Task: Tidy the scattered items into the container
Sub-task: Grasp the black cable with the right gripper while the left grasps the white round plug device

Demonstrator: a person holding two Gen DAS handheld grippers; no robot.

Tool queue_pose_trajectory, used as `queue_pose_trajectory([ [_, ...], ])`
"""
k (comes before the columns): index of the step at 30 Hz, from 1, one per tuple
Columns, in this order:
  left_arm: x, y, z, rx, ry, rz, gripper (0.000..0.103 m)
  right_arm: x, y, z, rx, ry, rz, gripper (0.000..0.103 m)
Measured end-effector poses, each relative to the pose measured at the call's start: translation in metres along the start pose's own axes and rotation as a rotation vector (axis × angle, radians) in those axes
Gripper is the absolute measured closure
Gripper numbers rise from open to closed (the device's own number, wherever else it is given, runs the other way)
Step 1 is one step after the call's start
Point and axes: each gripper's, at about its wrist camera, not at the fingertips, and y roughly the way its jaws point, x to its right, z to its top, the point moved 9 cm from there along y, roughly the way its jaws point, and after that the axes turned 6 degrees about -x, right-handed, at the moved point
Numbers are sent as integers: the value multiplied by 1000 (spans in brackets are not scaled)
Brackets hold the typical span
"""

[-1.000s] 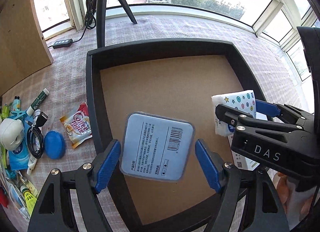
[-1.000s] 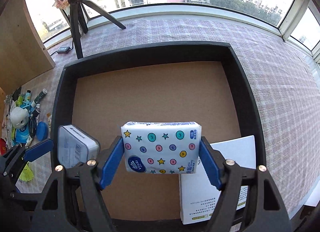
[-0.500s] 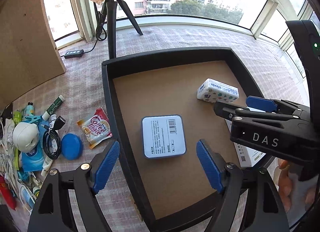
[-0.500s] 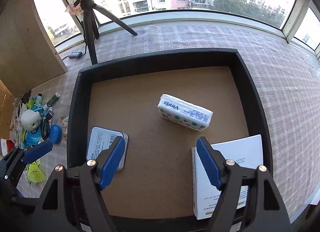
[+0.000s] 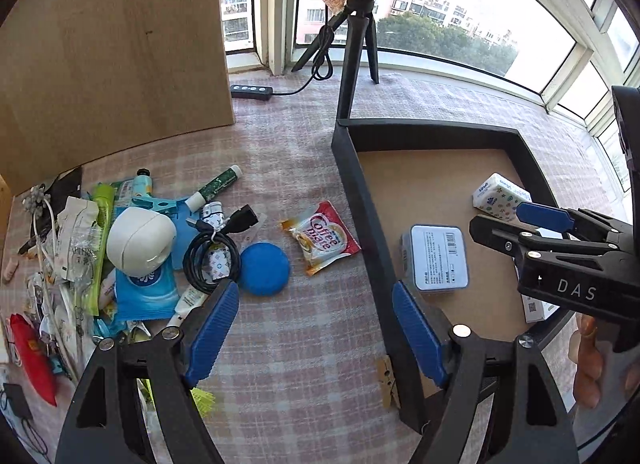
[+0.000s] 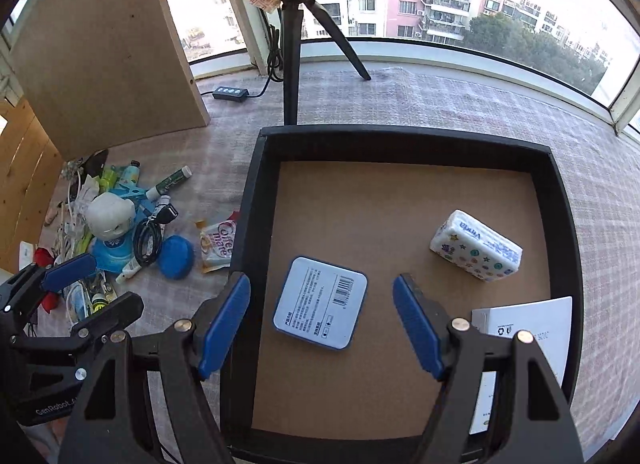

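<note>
The black box (image 5: 360, 200) with a brown floor holds a grey-blue tin (image 5: 438, 260), a star-patterned tissue pack (image 5: 500, 196) and a white carton (image 6: 524, 328). My left gripper (image 5: 316, 328) is open and empty over the checked cloth, just left of the box wall. Ahead of it lie a Coffee mate sachet (image 5: 322, 238), a blue round lid (image 5: 264, 268), a coiled black cable (image 5: 212, 252) and a white round object (image 5: 140, 242). My right gripper (image 6: 320, 326) hangs open and empty above the tin (image 6: 320, 302), with the tissue pack (image 6: 476, 250) to its right.
A heap of tubes, packets and cords (image 5: 80, 264) fills the cloth at the left. A tripod (image 5: 352, 56) and a power strip (image 5: 252, 92) stand behind the box, a wooden board (image 5: 112, 44) at the back left. A clothespin (image 5: 386, 380) lies at the box's near corner.
The tin and the tissue pack, between the jaws a second ago, now lie on the box floor. Both grippers have drawn away leftward and upward; the left one is now outside the box.
</note>
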Motion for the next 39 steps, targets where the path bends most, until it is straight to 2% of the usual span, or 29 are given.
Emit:
queue_pose_trajectory([
  [3, -28, -5, -2, -3, -18, 1, 25, -27, 2, 3, 2, -36, 23, 30],
  [6, -60, -8, -4, 6, -42, 32, 25, -54, 9, 5, -11, -66, 40, 30],
  [10, -101, -9, -6, 4, -93, 25, 25, -92, 23, 9, -43, -100, 70, 30],
  [16, -139, -2, -8, -10, -108, 23, 25, -139, 47, 15, -92, -151, 81, 30],
  [21, -149, 9, -3, -16, -64, 38, 25, -161, 70, 16, -132, -170, 81, 30],
  [29, -151, 28, 10, -36, 11, 44, 25, -166, 95, 25, -174, -168, 63, 32],
  [31, -150, 33, 13, -39, 36, 54, 25, -167, 101, 27, -187, -173, 59, 37],
  [33, -149, 39, 16, -45, 53, 61, 25, -169, 107, 29, -196, -176, 53, 38],
  [39, -145, 54, 24, -58, 43, 46, 25, -172, 126, 33, -224, -180, 43, 45],
])
